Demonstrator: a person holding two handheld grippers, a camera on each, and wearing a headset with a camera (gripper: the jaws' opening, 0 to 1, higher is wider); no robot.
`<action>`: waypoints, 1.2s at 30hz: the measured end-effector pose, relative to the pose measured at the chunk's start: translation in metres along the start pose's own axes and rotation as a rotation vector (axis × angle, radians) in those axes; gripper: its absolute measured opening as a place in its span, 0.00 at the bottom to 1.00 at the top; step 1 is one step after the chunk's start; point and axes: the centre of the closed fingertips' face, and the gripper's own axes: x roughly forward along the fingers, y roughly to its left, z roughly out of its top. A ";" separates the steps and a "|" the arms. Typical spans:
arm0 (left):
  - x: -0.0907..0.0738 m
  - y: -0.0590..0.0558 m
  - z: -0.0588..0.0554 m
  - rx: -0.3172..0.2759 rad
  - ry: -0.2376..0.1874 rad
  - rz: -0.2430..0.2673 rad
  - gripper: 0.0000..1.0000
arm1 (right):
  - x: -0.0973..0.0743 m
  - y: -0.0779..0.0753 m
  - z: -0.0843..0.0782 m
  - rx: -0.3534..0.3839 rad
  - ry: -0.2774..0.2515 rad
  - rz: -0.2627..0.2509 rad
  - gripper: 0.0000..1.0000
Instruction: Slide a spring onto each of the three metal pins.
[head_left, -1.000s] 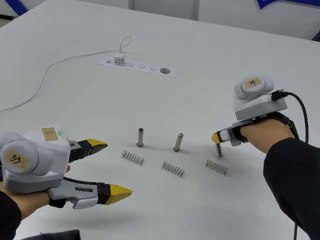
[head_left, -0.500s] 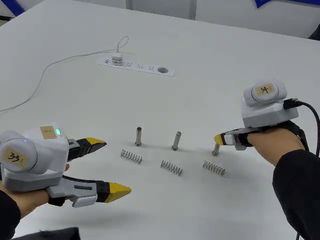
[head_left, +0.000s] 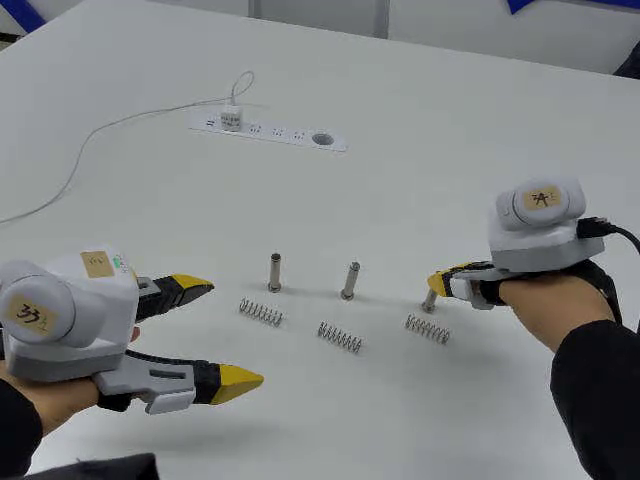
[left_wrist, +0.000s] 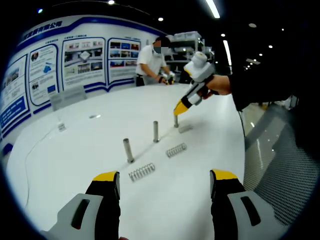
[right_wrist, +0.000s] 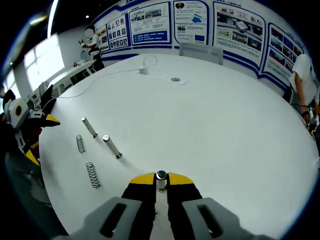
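Head view, centre frame: three pins (head_left: 349, 281), three springs (head_left: 339, 337) below; my left gripper (head_left: 230, 333) gapes, right gripper (head_left: 436, 281) clamps the rightmost pin (head_left: 430, 300).

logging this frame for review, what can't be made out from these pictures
- Right pin, shaft and foot: in the right gripper view the right gripper closes around it and its jaws cover everything below the top.
- Cable, far end: cut off by the left edge of the head view.
- Power strip, socket markings: too small in the head view.
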 end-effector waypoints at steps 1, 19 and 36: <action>0.000 0.000 0.000 -0.001 -0.001 0.000 0.75 | 0.000 0.000 0.000 0.000 -0.002 0.003 0.08; -0.001 -0.001 0.000 -0.001 -0.001 -0.001 0.75 | 0.000 0.001 -0.004 -0.041 -0.025 0.007 0.09; 0.000 -0.002 0.002 0.006 -0.005 -0.004 0.75 | -0.003 -0.001 -0.006 -0.057 -0.027 0.009 0.13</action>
